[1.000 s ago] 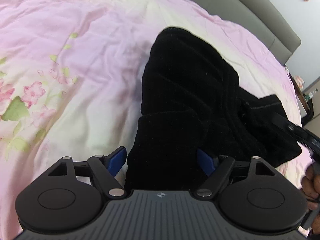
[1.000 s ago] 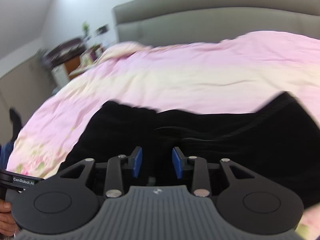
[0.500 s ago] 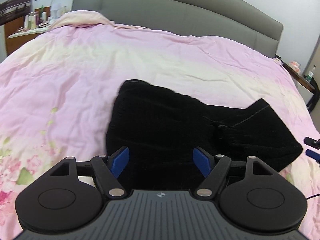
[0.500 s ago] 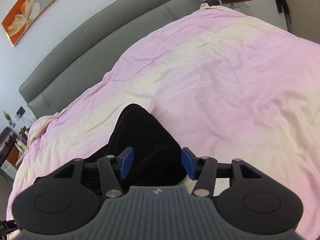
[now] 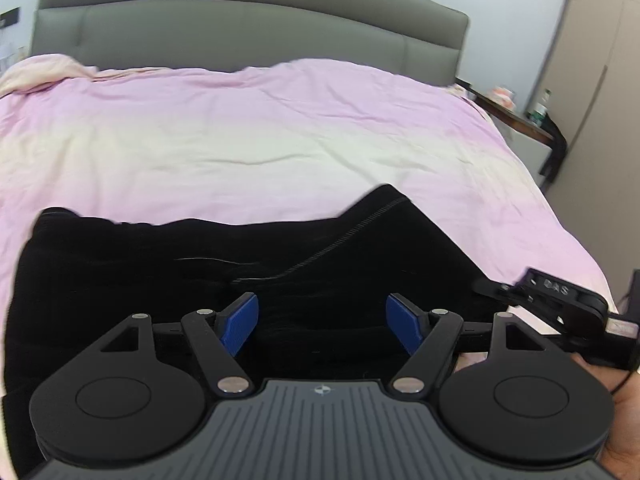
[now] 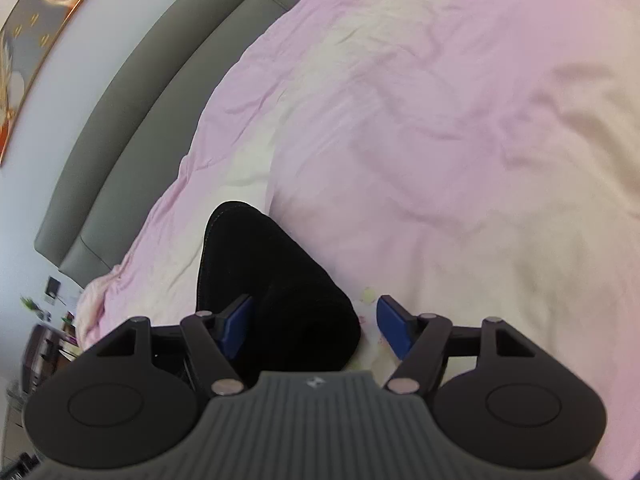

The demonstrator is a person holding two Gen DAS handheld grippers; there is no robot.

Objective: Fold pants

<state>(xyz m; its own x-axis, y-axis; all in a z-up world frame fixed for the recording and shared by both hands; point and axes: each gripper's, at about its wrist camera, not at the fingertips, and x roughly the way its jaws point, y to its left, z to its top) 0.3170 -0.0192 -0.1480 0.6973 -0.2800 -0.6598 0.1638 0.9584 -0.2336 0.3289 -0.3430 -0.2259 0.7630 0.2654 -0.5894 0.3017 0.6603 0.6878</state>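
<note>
The black pants (image 5: 248, 264) lie bunched in a compact fold on the pink bed (image 5: 280, 132), so folding looks nearly done. Left tongs (image 5: 322, 326) hover spread and empty; right tongs (image 6: 312, 326), just opening, straddle 1 corner unpinched.

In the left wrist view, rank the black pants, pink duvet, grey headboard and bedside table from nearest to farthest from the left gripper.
1. Black pants: just beyond the left gripper.
2. Pink duvet: spread behind the pants.
3. Bedside table at far right and grey headboard along the back: too close to call.
</note>
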